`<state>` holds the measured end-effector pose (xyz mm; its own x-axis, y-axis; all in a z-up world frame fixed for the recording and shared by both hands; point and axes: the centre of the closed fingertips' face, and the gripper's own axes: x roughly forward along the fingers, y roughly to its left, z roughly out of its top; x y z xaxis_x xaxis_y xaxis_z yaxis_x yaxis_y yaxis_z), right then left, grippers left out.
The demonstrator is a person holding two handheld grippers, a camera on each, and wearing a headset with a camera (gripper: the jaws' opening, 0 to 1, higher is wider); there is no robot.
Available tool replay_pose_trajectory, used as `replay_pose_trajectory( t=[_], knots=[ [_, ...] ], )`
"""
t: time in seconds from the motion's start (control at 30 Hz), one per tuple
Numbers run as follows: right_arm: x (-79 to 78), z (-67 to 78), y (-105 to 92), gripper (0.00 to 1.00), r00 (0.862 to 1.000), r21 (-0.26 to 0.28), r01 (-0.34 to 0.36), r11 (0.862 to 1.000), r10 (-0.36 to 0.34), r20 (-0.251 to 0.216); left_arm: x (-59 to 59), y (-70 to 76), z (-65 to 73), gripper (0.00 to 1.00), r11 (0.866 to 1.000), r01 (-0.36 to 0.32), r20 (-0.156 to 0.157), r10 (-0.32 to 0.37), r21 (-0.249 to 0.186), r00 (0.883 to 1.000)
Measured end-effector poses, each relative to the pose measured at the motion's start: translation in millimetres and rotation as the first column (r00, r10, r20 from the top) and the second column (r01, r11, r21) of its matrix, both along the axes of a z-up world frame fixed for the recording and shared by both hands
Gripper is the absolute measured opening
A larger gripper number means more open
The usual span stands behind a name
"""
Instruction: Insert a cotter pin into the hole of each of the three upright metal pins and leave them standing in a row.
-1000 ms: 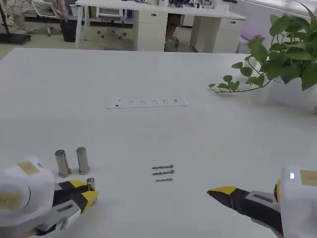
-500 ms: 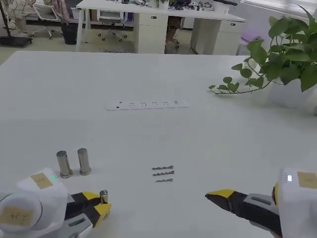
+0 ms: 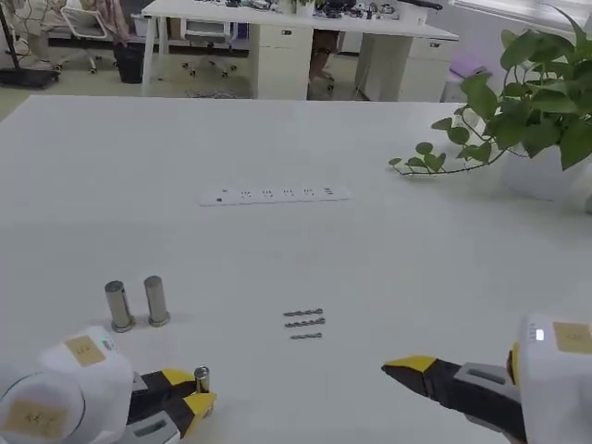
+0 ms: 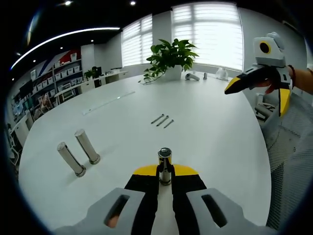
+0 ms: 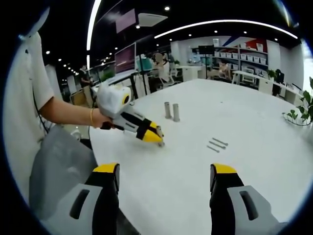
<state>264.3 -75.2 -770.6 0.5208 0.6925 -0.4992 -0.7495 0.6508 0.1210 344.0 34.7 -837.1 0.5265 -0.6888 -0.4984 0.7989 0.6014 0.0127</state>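
Two upright metal pins stand side by side at the near left of the white table. My left gripper is shut on a third metal pin, held upright to the right of and nearer than the pair. The left gripper view has that pin between the yellow jaw tips and the pair to the left. Three cotter pins lie in a small stack at the table's middle. My right gripper hovers at the near right, and in its own view it stands open with nothing between its jaws.
A white power strip lies across the table's middle, farther back. A leafy plant in a white pot occupies the far right corner. Desks and office chairs stand beyond the table's far edge.
My left gripper has carried the held pin to the right and toward the near edge, away from the two standing pins. The right gripper has hardly moved.
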Motion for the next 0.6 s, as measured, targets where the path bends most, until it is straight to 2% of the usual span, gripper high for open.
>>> replay_pose_trajectory(
  t=[0.3,0.5,0.6],
  knots=[
    [1.3,0.2,-0.7,0.79,1.0,0.002,0.005,1.0,-0.005,0.004,1.5,-2.9,0.1,0.07,1.0,0.005,0.003,-0.005,-0.023,1.0],
    [0.4,-0.8,-0.5,0.79,1.0,0.001,0.0,1.0,0.0,-0.003,1.5,-3.3,-0.3,0.08,0.999,0.006,-0.009,-0.006,-0.031,1.0],
    [0.7,-0.9,-0.8,0.79,1.0,-0.001,-0.003,1.0,0.003,-0.003,0.9,-2.9,-2.7,0.15,1.0,0.002,-0.018,-0.003,-0.024,1.0]
  ],
)
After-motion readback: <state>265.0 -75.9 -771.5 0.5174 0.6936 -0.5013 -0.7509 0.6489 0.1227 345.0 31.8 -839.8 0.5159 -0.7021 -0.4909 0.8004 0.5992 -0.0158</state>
